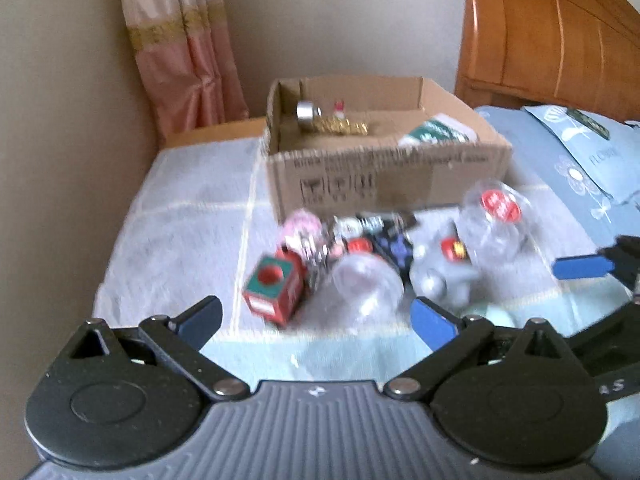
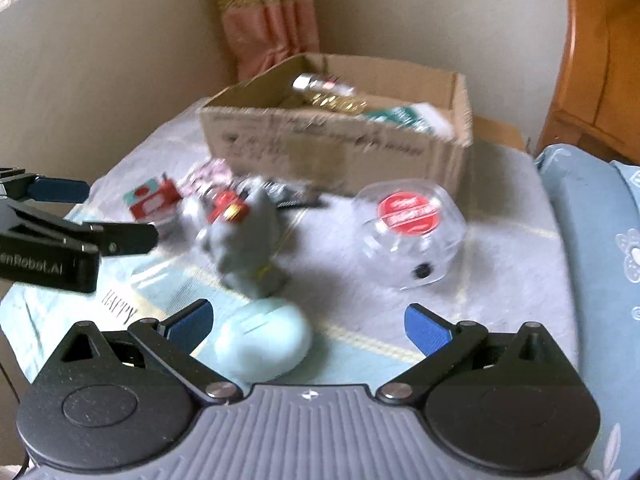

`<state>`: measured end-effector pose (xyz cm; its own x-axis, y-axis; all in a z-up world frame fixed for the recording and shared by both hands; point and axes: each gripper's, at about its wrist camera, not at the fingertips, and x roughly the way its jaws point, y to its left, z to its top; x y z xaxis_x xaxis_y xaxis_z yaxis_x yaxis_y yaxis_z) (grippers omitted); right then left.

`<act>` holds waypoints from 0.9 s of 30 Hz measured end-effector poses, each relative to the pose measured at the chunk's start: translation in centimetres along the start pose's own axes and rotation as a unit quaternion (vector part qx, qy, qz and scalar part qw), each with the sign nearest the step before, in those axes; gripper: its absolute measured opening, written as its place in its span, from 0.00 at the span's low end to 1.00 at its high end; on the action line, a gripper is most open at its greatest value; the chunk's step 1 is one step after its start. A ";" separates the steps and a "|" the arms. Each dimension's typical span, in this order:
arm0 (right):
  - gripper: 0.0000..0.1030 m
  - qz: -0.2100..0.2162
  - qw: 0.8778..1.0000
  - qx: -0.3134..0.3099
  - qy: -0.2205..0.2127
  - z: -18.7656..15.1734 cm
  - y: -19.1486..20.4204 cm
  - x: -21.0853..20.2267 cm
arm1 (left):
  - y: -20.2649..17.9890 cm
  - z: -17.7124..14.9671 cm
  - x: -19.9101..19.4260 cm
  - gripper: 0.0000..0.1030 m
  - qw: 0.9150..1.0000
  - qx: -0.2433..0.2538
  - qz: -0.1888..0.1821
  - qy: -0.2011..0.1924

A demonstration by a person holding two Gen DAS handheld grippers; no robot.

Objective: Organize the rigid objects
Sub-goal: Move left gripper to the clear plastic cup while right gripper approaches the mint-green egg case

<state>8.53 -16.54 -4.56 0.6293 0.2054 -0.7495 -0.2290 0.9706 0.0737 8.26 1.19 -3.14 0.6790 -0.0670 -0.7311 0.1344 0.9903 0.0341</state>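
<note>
An open cardboard box (image 1: 384,178) (image 2: 332,148) stands on the bed and holds a gold item, a silver cap and a green-white packet (image 1: 438,132). In front of it lie a red-green carton (image 1: 276,288) (image 2: 154,200), a clear jar (image 1: 366,286), a clear jar with a red label (image 1: 498,226) (image 2: 410,234), a grey figure (image 1: 442,276) (image 2: 250,240) and a pale green case (image 2: 264,342). My left gripper (image 1: 320,320) is open and empty, just short of the carton and the clear jar. My right gripper (image 2: 308,326) is open, with the pale green case between its fingers.
Small dark and pink items (image 1: 352,232) lie in a pile before the box. The bed has a light checked sheet (image 1: 180,216). A wooden headboard (image 1: 552,32) and blue pillows (image 1: 576,152) are on the right, a wall and pink curtain (image 1: 184,40) behind.
</note>
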 end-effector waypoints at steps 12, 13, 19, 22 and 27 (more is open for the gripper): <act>1.00 -0.011 1.000 -0.008 0.010 -1.3 1.6 3.1 | 1.5 -3.0 1.8 0.97 0.999 -0.025 -0.004 0.023; 1.00 -0.014 1.000 -0.006 0.006 -1.4 1.4 3.1 | 1.7 -3.2 1.8 0.97 0.999 -0.027 -0.002 0.026; 1.00 -0.023 1.000 -0.006 0.005 -1.9 0.2 2.6 | 3.5 -4.1 2.0 0.97 0.997 -0.058 0.015 0.039; 1.00 -0.031 0.999 -0.007 0.005 -2.4 -0.3 2.2 | 4.5 -4.5 1.9 0.97 0.996 -0.074 0.022 0.041; 1.00 -0.044 0.999 0.004 0.008 -2.7 -1.6 1.8 | 6.8 -4.9 2.1 0.97 0.991 -0.106 0.059 0.050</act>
<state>8.06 -18.03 -7.80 0.6347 0.1178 -0.7638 -0.1680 0.9857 0.0124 7.02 8.35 -7.79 0.6040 0.0536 -0.7952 -0.1035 0.9946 -0.0116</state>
